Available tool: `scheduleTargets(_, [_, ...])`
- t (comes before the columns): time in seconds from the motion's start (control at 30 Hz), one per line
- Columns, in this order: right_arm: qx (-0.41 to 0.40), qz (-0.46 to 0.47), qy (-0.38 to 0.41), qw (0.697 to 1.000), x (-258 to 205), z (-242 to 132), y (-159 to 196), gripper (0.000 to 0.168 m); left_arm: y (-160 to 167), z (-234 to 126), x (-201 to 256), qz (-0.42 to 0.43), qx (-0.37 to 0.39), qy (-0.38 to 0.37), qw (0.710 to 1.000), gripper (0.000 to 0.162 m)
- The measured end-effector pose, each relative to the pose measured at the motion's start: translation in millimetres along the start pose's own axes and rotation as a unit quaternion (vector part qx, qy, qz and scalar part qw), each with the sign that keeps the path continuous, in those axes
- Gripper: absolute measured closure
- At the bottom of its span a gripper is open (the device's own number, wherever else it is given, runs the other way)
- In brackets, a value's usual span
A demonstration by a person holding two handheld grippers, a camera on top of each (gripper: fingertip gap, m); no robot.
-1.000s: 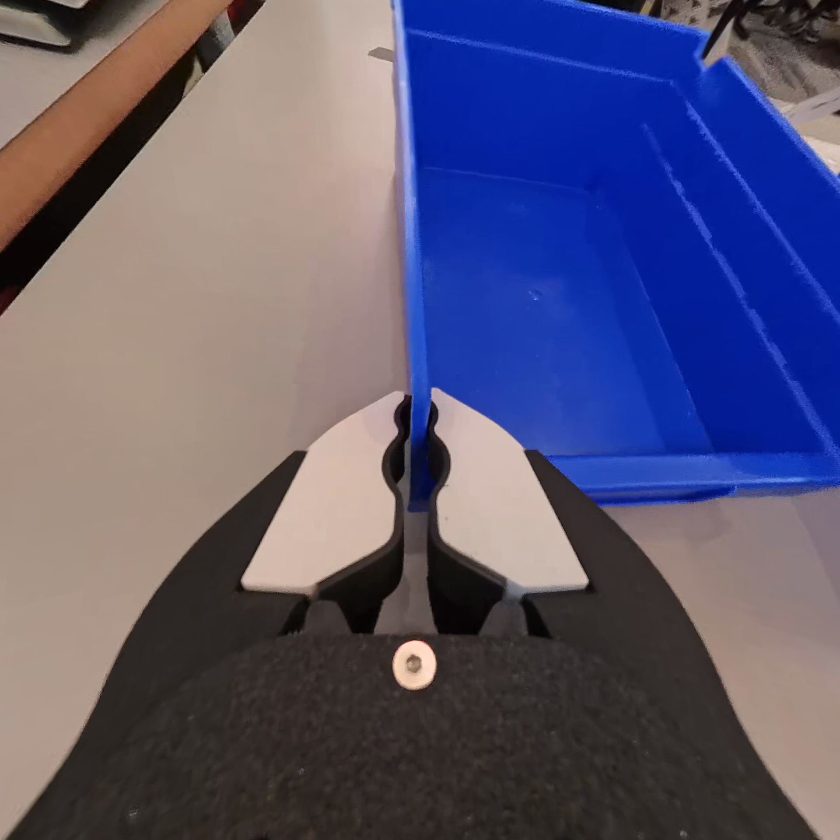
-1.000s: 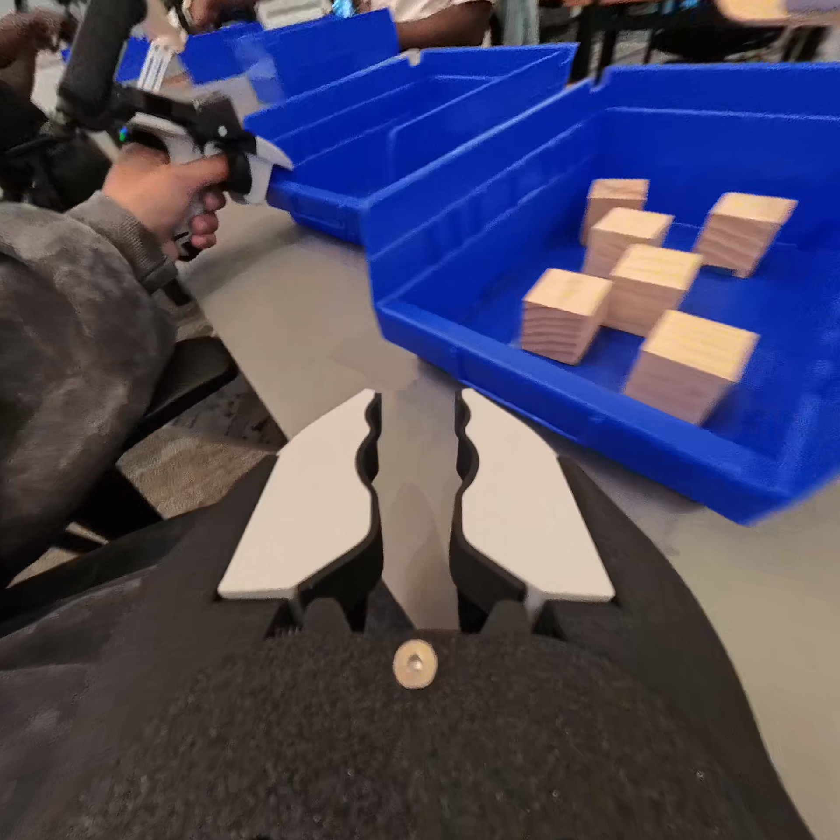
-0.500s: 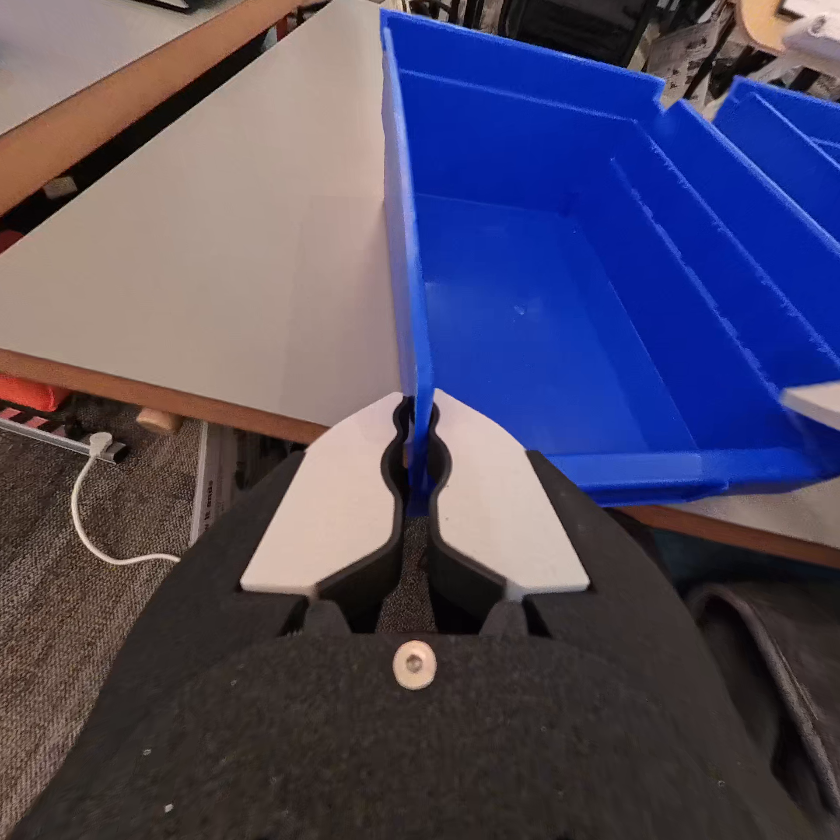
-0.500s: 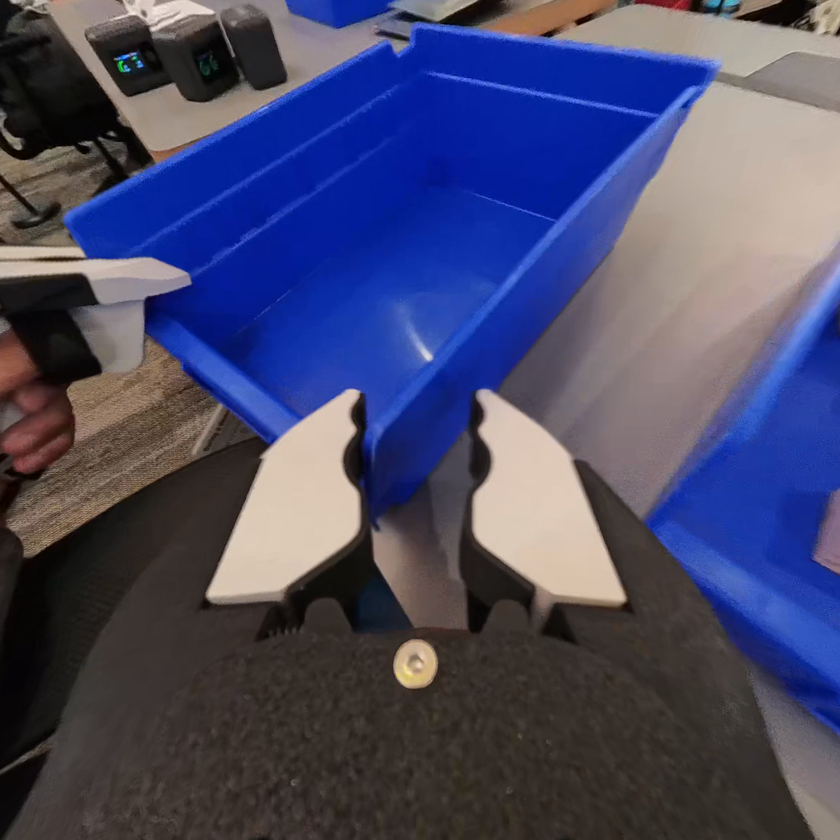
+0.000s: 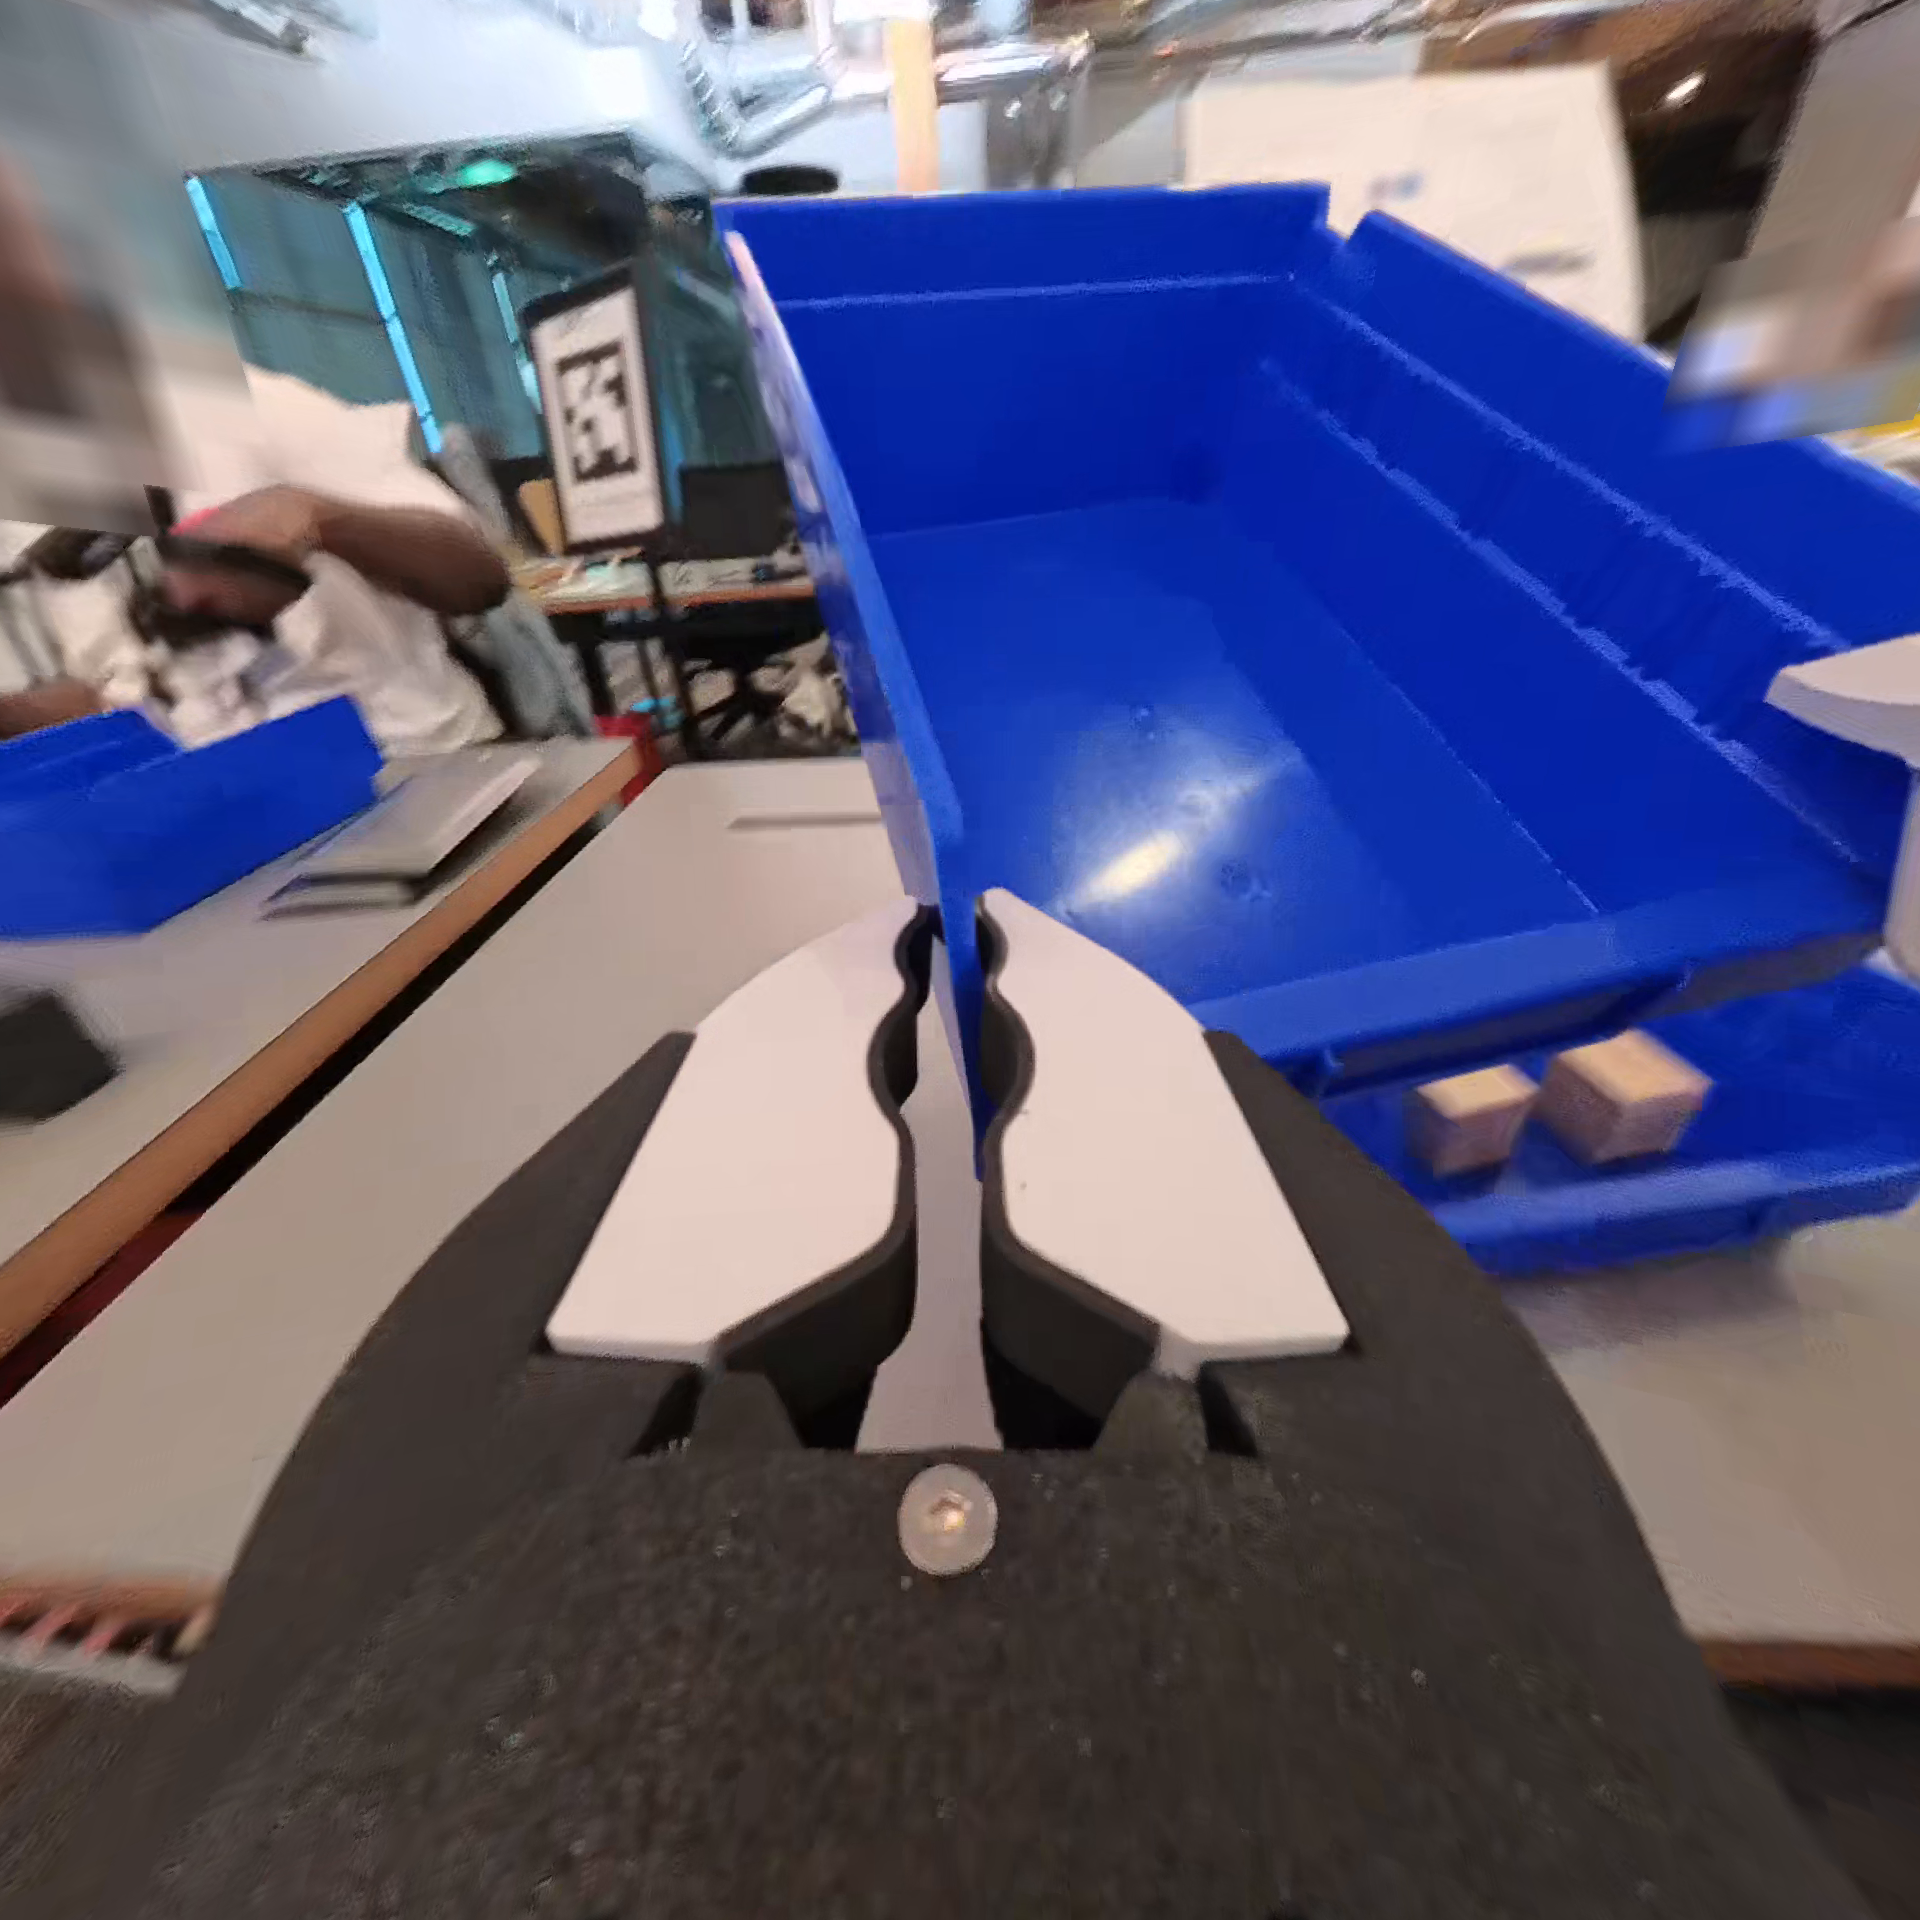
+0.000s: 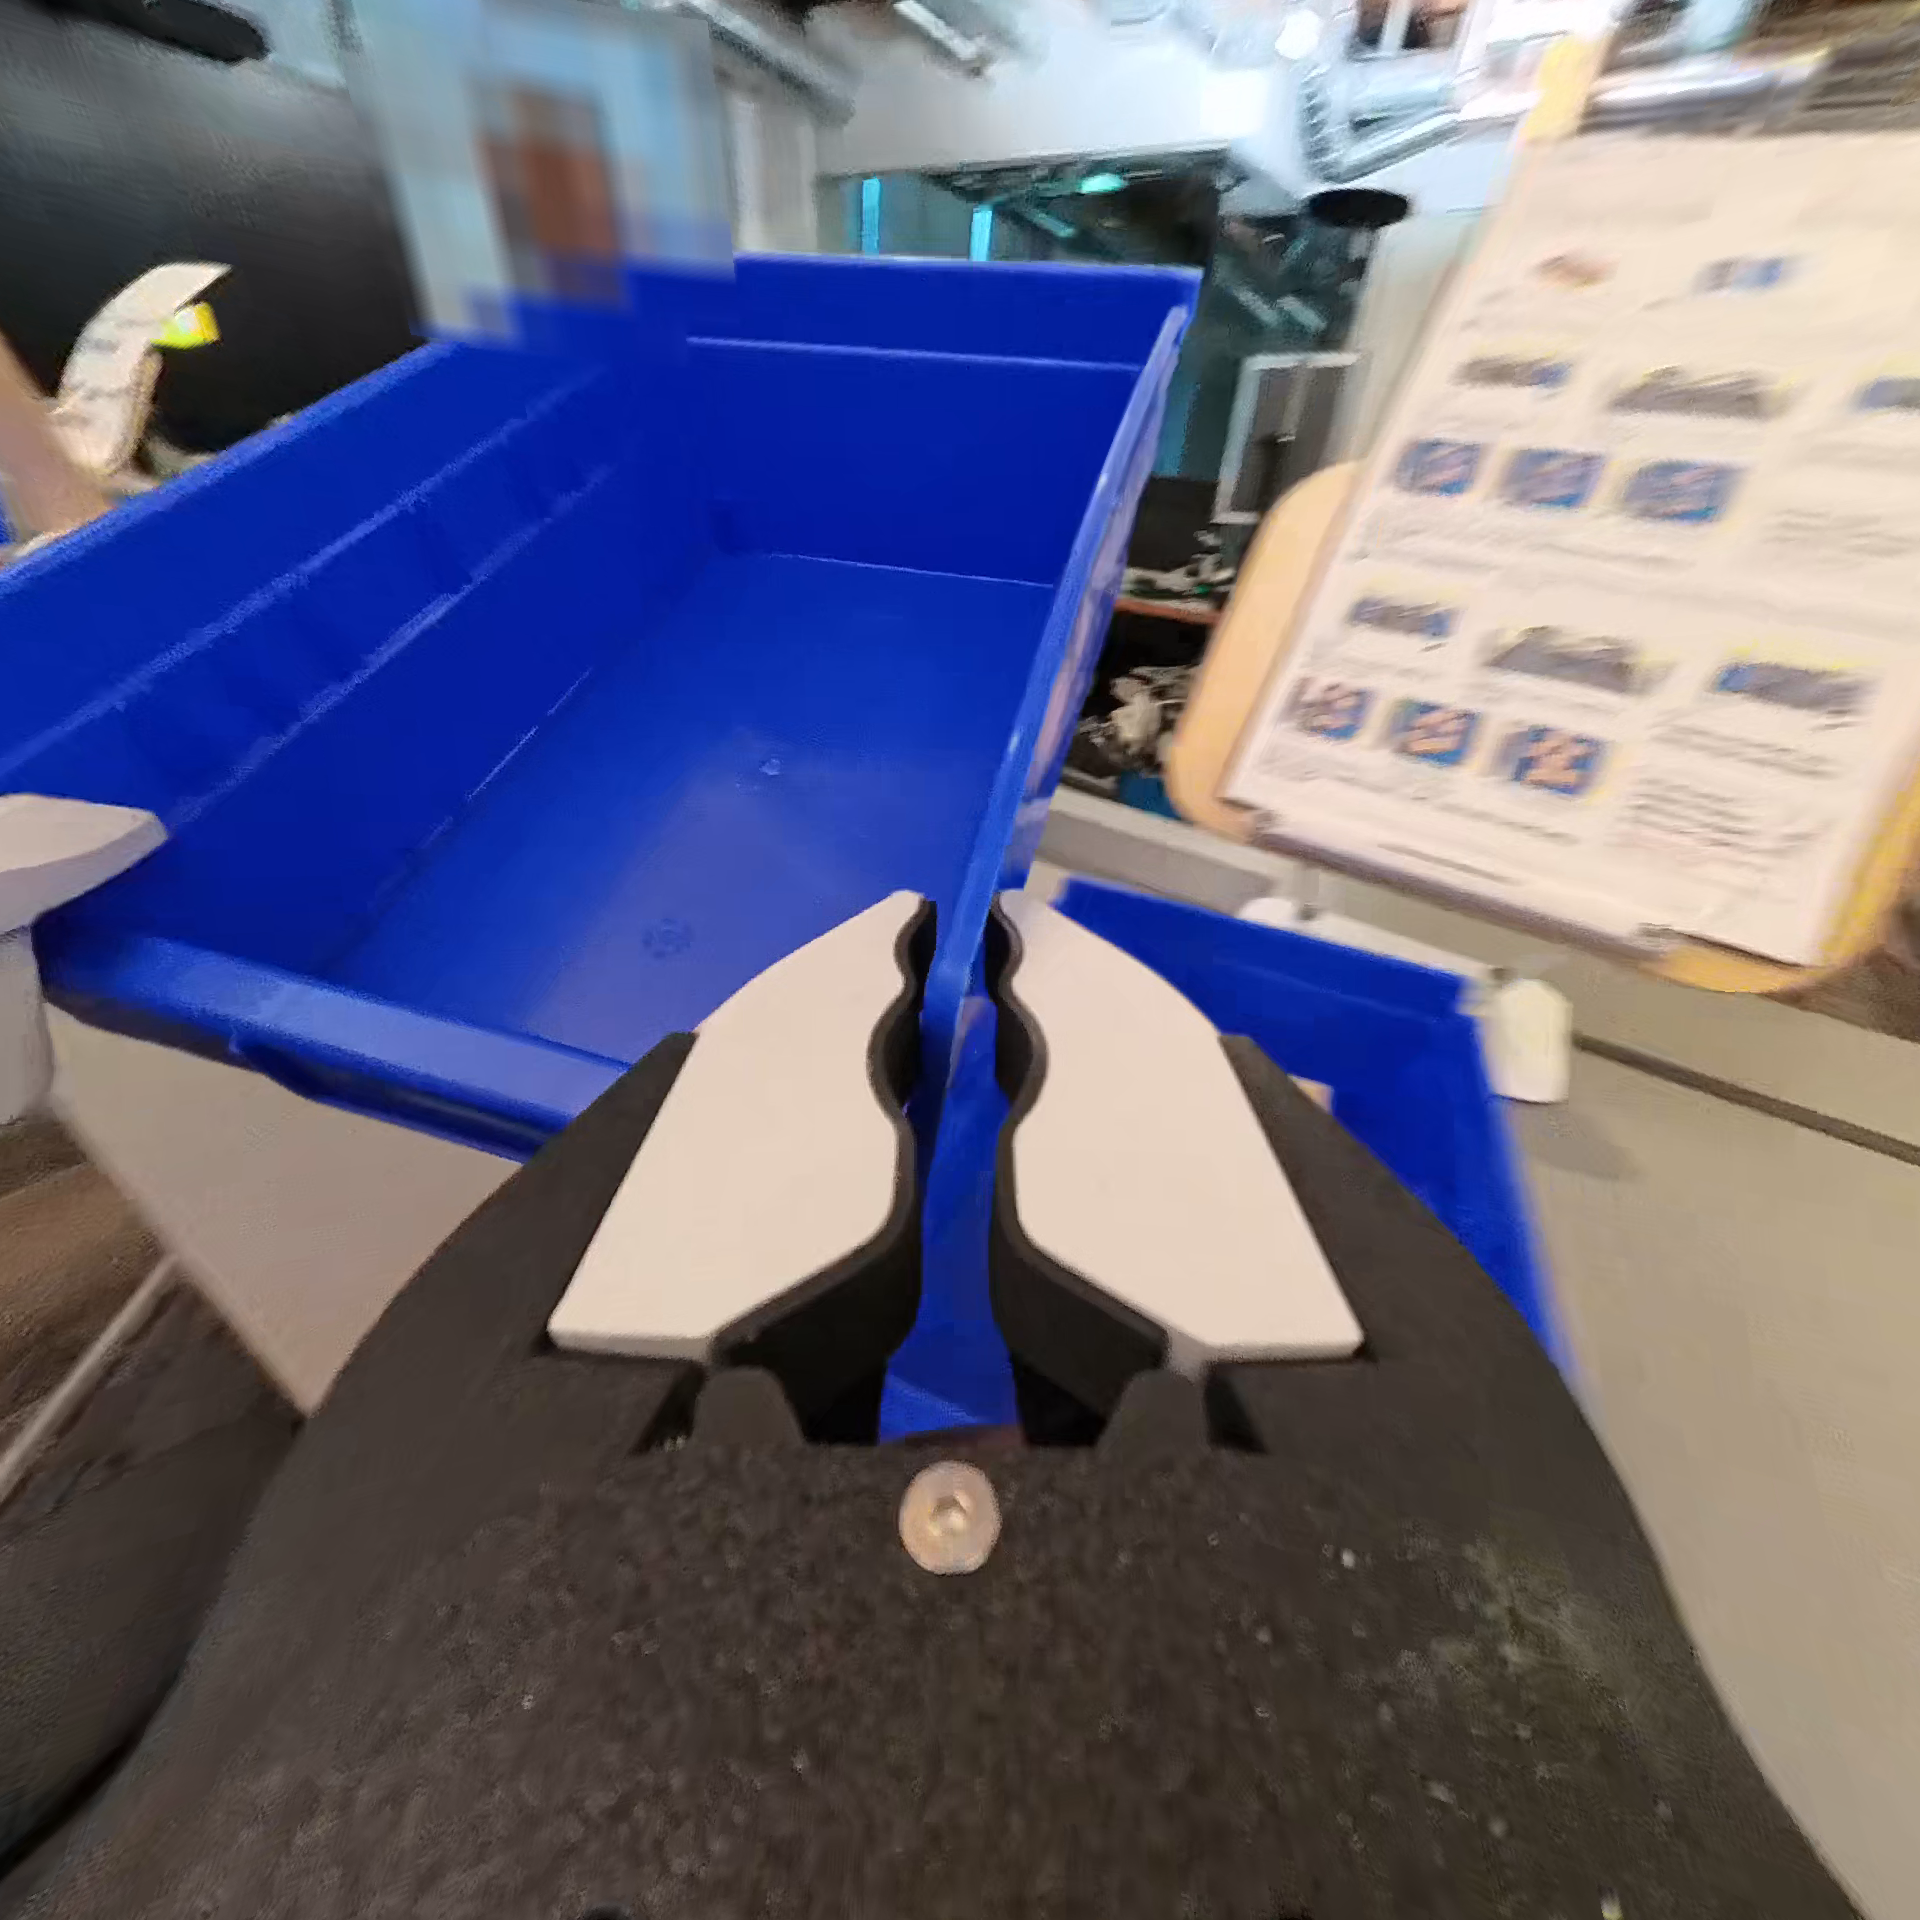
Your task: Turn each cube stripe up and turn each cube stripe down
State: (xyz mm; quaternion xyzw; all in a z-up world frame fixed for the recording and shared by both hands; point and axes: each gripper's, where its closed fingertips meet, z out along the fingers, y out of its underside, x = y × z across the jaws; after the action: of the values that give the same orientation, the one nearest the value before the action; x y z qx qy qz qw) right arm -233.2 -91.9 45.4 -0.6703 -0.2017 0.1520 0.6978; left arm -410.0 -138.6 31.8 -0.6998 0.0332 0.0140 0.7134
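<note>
An empty blue bin (image 5: 1195,727) is held in the air, tilted, between both grippers. My left gripper (image 5: 951,914) is shut on its left side wall. My right gripper (image 6: 961,909) is shut on the right side wall of the same bin (image 6: 675,779). Each view shows a fingertip of the other gripper at the bin's far near corner: the right one (image 5: 1860,696) and the left one (image 6: 73,842). Below it, a second blue bin (image 5: 1766,1195) sits on the grey table; two wooden cubes (image 5: 1470,1127) (image 5: 1621,1107) show inside. No stripe is visible on them. The second bin's far wall (image 6: 1299,987) also shows in the right wrist view.
The grey table (image 5: 623,1039) has a wooden front edge near me. A neighbouring table at the left carries another blue bin (image 5: 177,810) and a flat grey device (image 5: 405,831); a person (image 5: 343,582) sits behind it. A tilted instruction board (image 6: 1610,540) stands at the right.
My right gripper swung left from the bin of cubes and shut on the empty bin's right wall. Both grippers lifted the empty bin off the table; it now hangs above the bin with cubes.
</note>
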Motion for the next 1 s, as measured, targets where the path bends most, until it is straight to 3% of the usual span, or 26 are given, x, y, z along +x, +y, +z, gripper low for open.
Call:
scheduleTargets(0.13, [-0.011, 0.026, 0.095, 0.995, 113, -38, -22, 0.161, -57, 45, 105, -0.004, 0.038, 0.069, 0.997, 0.156])
scheduleTargets(0.23, [-0.032, 0.060, 0.157, 0.985, 202, -79, -19, 0.163, -73, 73, 199, 0.007, 0.031, 0.127, 0.991, 0.156])
scheduleTargets(0.33, [-0.056, 0.080, 0.225, 0.969, 285, -121, 1, 0.164, -54, 100, 292, 0.023, -0.003, 0.178, 0.984, 0.156])
scheduleTargets(0.53, [-0.150, 0.148, 0.311, 0.927, 412, -185, 92, 0.165, 22, 133, 443, 0.041, -0.085, 0.227, 0.969, 0.158])
scheduleTargets(0.77, [-0.212, 0.186, 0.303, 0.910, 474, -194, 164, 0.165, 109, 140, 511, 0.072, -0.180, 0.272, 0.943, 0.155])
scheduleTargets(0.9, [-0.196, 0.219, 0.281, 0.913, 485, -190, 196, 0.164, 133, 134, 522, 0.088, -0.211, 0.290, 0.929, 0.149])
scheduleTargets(1.0, [-0.174, 0.236, 0.269, 0.917, 487, -191, 202, 0.164, 139, 127, 528, 0.052, -0.231, 0.333, 0.913, 0.140])
